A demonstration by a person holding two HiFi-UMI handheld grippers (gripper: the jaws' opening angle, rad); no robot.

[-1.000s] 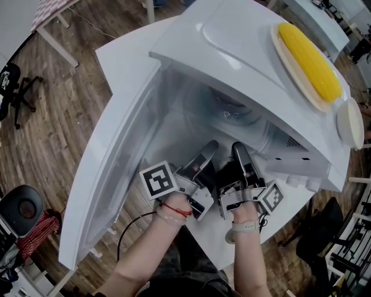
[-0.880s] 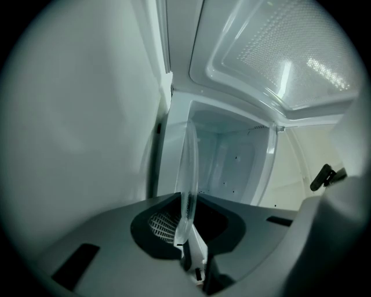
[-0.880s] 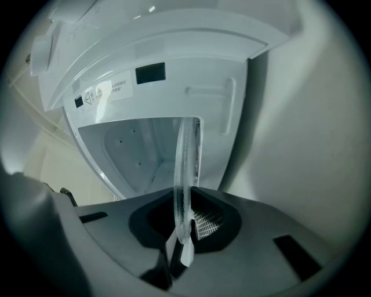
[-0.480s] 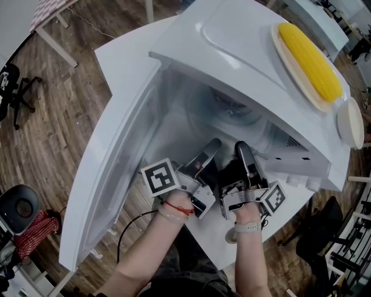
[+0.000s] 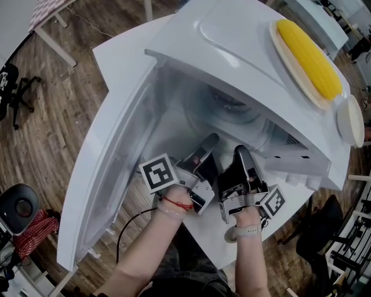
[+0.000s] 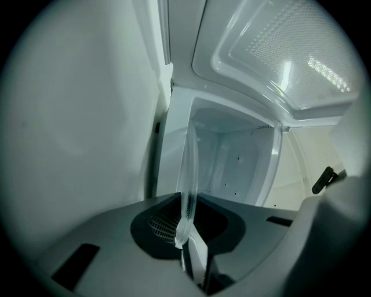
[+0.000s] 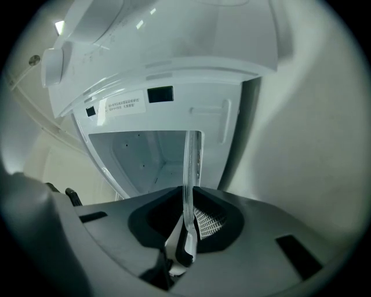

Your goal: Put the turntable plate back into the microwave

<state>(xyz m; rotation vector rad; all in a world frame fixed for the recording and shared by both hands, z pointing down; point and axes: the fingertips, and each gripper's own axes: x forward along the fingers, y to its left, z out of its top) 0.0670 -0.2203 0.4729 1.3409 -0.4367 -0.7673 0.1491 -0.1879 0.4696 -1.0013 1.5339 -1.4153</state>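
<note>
One microwave [image 5: 232, 40] on white table [image 5: 123, 57], wood floor [image 5: 55, 125]

We are looking at what seems to be an office or lab workroom rather than a home kitchen. The microwave [image 5: 232, 40] is sitting on a plain white counter [image 5: 124, 52] over a wood-plank floor [image 5: 52, 133], with a wheeled black office chair [image 5: 16, 93] and another white-legged table [image 5: 51, 10] standing nearby.

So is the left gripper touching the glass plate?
Touching. In its own view, the left gripper pinches the glass plate by the rim, no gap.
</note>
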